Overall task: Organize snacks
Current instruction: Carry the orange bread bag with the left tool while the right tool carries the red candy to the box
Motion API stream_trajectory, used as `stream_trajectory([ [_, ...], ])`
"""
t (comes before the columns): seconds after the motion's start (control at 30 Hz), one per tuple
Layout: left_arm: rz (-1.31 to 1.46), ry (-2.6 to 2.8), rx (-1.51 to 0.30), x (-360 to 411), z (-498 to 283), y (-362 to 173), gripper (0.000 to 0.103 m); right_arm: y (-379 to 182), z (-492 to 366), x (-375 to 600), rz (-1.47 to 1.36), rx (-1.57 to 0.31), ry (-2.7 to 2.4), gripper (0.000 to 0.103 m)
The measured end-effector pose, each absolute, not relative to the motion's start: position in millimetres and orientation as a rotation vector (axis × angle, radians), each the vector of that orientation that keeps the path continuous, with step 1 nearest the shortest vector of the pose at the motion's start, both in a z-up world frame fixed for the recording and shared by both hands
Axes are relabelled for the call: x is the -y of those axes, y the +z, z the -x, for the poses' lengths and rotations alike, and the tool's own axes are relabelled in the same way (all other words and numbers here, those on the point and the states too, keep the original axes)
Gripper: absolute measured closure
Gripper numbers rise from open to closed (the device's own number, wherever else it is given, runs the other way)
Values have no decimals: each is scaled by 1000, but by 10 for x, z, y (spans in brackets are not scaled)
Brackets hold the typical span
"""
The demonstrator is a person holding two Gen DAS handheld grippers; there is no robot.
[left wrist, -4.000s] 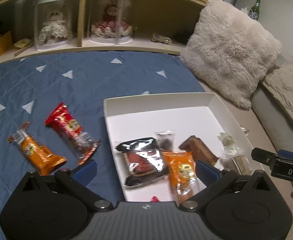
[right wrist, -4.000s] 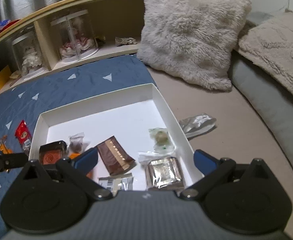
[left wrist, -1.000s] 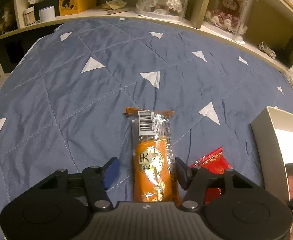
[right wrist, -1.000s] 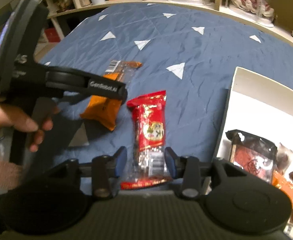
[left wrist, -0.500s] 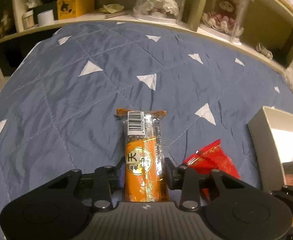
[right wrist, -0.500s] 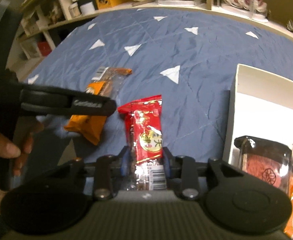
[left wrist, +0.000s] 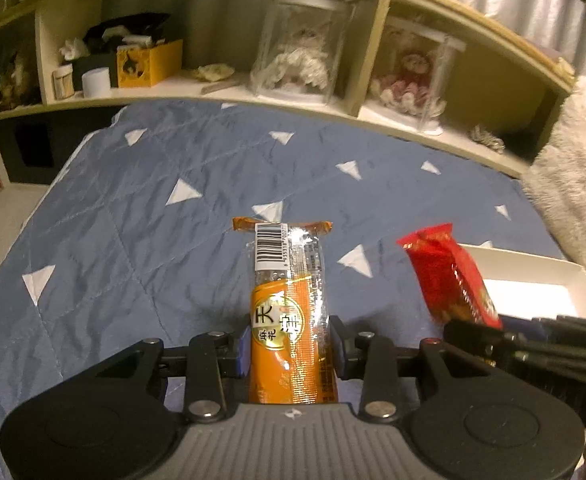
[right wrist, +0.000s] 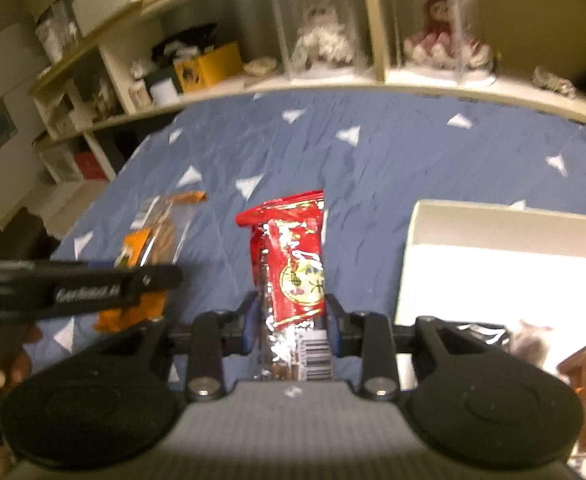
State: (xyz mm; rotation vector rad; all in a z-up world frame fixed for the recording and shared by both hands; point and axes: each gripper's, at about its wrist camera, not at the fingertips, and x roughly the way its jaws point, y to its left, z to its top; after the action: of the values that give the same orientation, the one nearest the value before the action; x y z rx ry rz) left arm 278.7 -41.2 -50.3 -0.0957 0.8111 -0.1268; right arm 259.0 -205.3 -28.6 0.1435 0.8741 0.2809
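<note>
Fingers of the left gripper (left wrist: 289, 350) pinch an orange barcoded snack pack (left wrist: 287, 312), the right gripper (right wrist: 291, 330) a glossy red snack pack (right wrist: 293, 276).

Ahead of our claws spreads a blue quilted bedspread (left wrist: 133, 216) dotted with white triangles, wrinkled along its stitched diamonds. To the right of our right claw, a shallow white box (right wrist: 493, 220) rests directly on the quilt, its near wall standing upright. Beyond the spread's far edge, past both claws, runs a low wooden shelf (left wrist: 229, 92) along the whole width.
</note>
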Motion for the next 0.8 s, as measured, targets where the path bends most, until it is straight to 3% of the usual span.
stream_trajectory([
  [0.33, 100, -196, -750, 717, -2670, -196, 64, 26, -2445, 2433, -144, -786, 205, 64],
  [0.8, 88, -361, -725, 1731, -2683, -19, 63, 183, -2129, 3429, -170, -716, 50, 64],
])
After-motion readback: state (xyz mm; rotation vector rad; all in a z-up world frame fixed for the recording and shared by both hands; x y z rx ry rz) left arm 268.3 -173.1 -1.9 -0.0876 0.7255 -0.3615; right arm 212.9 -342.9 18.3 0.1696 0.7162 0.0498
